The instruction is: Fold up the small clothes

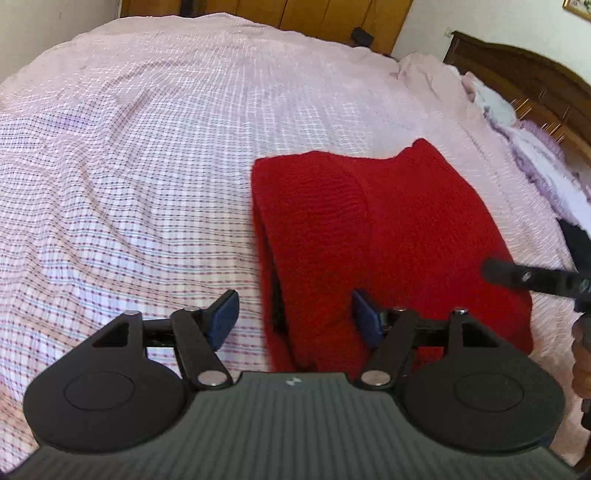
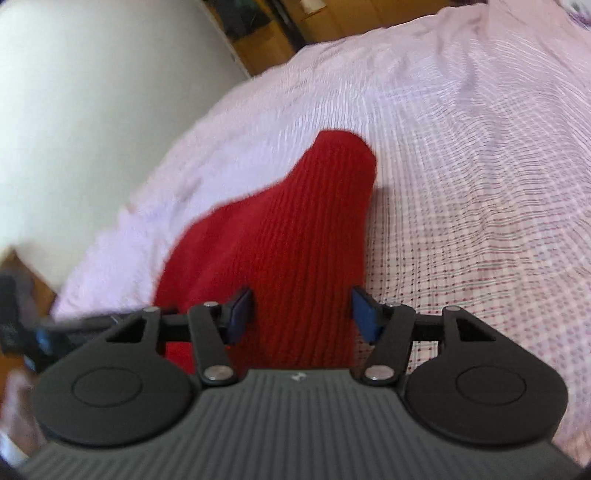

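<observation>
Right wrist view: red knit garment [image 2: 280, 236] lengthwise away from camera, narrow end farthest; both jaws wide.

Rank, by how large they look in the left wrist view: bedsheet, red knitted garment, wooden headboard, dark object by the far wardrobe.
1. Bedsheet
2. Red knitted garment
3. Wooden headboard, partly cut off, farther away, so unsure
4. Dark object

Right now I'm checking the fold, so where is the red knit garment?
The red knit garment lies folded on the pink checked bedspread, right of centre in the left wrist view, nearer the wooden headboard side.
</observation>
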`<state>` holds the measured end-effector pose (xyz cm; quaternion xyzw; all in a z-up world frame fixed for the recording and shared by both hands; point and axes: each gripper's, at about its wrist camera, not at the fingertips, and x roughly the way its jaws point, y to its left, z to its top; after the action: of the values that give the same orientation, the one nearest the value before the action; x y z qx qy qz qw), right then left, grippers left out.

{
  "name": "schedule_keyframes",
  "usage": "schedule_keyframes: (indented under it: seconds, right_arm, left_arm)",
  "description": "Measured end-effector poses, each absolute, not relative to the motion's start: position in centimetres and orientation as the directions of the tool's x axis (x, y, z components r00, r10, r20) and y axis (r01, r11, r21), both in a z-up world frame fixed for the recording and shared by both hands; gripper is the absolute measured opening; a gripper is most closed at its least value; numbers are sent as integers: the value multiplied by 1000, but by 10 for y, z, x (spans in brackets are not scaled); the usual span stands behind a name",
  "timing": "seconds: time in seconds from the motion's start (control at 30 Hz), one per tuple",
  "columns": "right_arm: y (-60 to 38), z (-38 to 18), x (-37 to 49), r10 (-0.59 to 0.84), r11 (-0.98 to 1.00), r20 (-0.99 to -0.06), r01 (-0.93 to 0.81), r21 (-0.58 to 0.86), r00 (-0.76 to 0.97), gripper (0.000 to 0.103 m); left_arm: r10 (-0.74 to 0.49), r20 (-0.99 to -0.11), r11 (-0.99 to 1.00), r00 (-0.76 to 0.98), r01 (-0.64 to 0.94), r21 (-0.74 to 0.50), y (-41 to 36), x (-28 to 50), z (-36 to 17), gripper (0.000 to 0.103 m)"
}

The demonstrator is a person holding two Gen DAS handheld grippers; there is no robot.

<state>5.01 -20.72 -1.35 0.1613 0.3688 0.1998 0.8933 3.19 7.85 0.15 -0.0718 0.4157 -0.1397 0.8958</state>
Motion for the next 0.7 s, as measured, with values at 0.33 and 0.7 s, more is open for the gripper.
schedule_keyframes:
  seconds: [0.33, 0.7]
  right_arm:
    - [-213, -6, 35, 451, 876, -574, -217, 430, 684, 68]
    - [-204, 29, -28, 351, 926, -526, -203, 318, 775, 82]
  left_arm:
    - [-284, -729, 958, 623, 206, -198, 78, 37, 14, 84]
    - [-239, -678, 971, 695, 156, -182, 64, -31, 60, 84]
